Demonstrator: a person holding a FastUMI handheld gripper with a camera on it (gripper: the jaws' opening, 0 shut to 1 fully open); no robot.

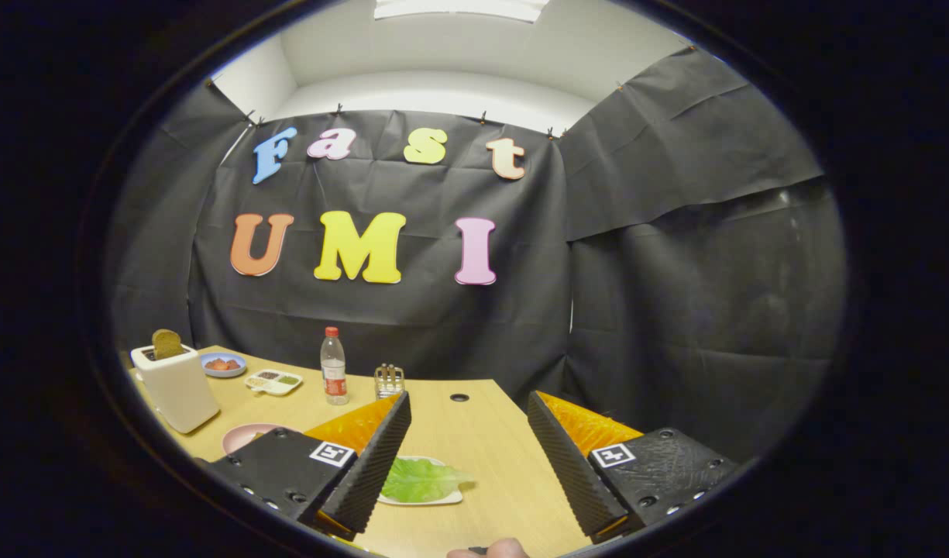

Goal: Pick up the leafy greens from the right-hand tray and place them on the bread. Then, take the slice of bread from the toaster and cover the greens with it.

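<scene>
With the tool (468, 434) spread, leafy greens (420, 479) lie between its fingers.

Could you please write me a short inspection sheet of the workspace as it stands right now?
Surface: wooden table with a small round hole near its far edge.
Job's things: leafy greens on a white tray, between the jaws, beside the left one; bread slice upright in the white toaster; pink plate partly hidden, its contents not visible.
Clutter: water bottle, blue dish, divided condiment tray, small holder.
Grippers: gripper open, jaws wide apart, holding nothing, above the table.
Cables: nothing seen.
Surroundings: black cloth walls, white ceiling above.
</scene>
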